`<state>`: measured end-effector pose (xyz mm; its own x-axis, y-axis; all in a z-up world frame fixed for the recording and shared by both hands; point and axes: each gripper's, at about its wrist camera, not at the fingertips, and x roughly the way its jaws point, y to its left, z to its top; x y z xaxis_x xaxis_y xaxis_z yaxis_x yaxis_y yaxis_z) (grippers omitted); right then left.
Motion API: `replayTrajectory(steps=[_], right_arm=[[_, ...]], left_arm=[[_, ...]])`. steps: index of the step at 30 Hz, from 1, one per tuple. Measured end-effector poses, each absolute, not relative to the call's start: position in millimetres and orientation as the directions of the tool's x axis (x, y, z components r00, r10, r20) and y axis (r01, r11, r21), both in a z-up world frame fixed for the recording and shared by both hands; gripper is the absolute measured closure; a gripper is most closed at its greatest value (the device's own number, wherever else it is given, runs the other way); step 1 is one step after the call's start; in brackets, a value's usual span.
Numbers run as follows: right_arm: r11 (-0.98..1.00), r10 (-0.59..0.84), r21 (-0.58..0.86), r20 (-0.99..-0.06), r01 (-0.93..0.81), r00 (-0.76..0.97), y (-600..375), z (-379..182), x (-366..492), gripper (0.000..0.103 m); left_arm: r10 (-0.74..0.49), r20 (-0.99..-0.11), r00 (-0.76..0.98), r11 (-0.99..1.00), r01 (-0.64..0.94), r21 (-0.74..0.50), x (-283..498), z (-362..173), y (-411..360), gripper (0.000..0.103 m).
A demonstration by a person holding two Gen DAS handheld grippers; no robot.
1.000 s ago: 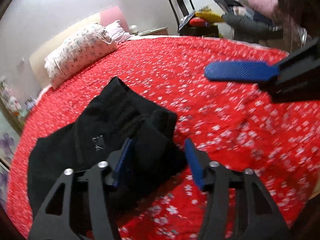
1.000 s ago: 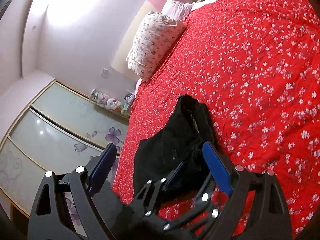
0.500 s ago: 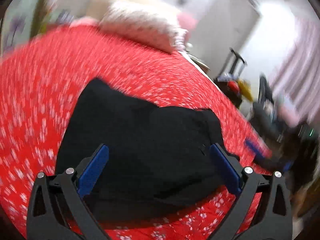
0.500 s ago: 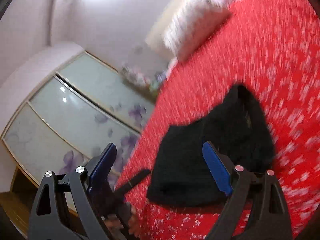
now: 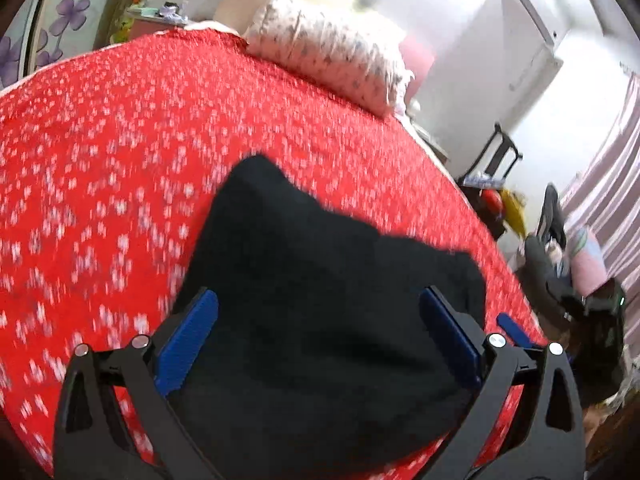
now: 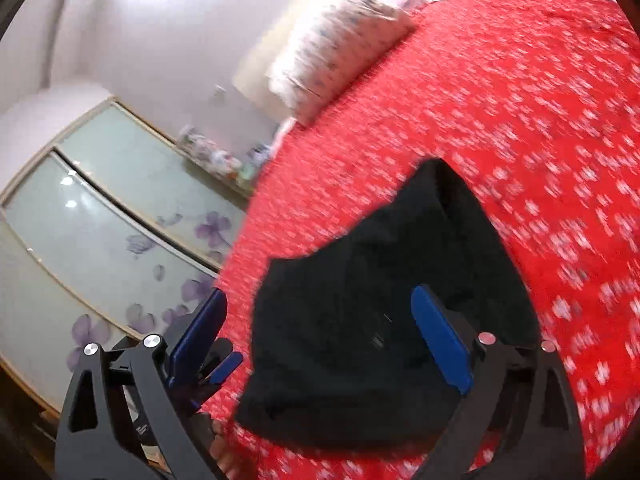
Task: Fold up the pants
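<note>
Left wrist view: the black pants [image 5: 320, 312] lie in a compact folded bundle on the red flowered bed [image 5: 120, 160], filling the lower centre of the frame, with one corner pointing toward the upper middle. The left hand-held gripper [image 5: 320, 340] is spread wide and holds nothing; its blue fingers [image 5: 186, 340] show at either side of the bundle, above the cloth as far as can be told. A flowered pillow [image 5: 332, 48] sits at the top centre. At the lower right edge a blue tip of the right hand-held gripper [image 5: 512, 330] peeks past the bundle.

Right wrist view: the pants [image 6: 384, 320] sit in the lower centre, near the bed's left edge, with a wardrobe [image 6: 100, 220] at the left. The right hand-held gripper [image 6: 324, 332] is likewise wide open and empty. Part of the left hand-held gripper [image 6: 224, 364] shows at the lower left.

The fold looks close to done. To finish well, I would bring each gripper down on an outer edge, pinch through all layers at once, and keep both sides level so the bundle stays square. Motion blur hides any loose hems, so checking the edges first seems wise.
</note>
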<state>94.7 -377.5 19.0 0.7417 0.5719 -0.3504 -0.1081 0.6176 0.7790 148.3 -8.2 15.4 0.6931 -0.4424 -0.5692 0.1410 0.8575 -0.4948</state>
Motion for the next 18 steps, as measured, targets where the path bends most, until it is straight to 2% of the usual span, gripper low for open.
replayTrajectory(steps=[2,6,8,10,12,14,18], right_arm=[[0.573,0.595,0.81,-0.304,-0.127,0.744,-378,19,105,0.008],[0.544,0.599,0.832,-0.291,-0.112,0.746,-380,10,130,0.008],[0.542,0.597,0.836,-0.312,-0.085,0.739,-379,2,140,0.007],[0.576,0.552,0.817,-0.406,0.019,0.729,-379,-14,151,0.008],[0.575,0.529,0.814,-0.44,0.075,0.726,-385,-30,155,0.008],[0.56,0.518,0.824,-0.431,0.088,0.739,-389,-32,153,0.008],[0.576,0.512,0.813,-0.435,0.08,0.741,-386,-29,149,0.007]], left_arm=[[-0.465,-0.562,0.684,0.838,0.135,-0.529,161,20,-6,0.002],[-0.49,-0.61,0.623,0.817,0.084,-0.57,194,7,-5,0.002],[-0.472,-0.629,0.618,0.829,0.068,-0.555,202,0,-5,0.002],[-0.405,-0.69,0.6,0.869,0.018,-0.494,213,-10,-7,0.002],[-0.392,-0.75,0.532,0.869,-0.055,-0.493,223,-31,-3,0.002],[-0.448,-0.735,0.509,0.823,-0.085,-0.561,228,-43,6,0.002],[-0.396,-0.749,0.531,0.867,-0.053,-0.495,221,-33,-1,0.002]])
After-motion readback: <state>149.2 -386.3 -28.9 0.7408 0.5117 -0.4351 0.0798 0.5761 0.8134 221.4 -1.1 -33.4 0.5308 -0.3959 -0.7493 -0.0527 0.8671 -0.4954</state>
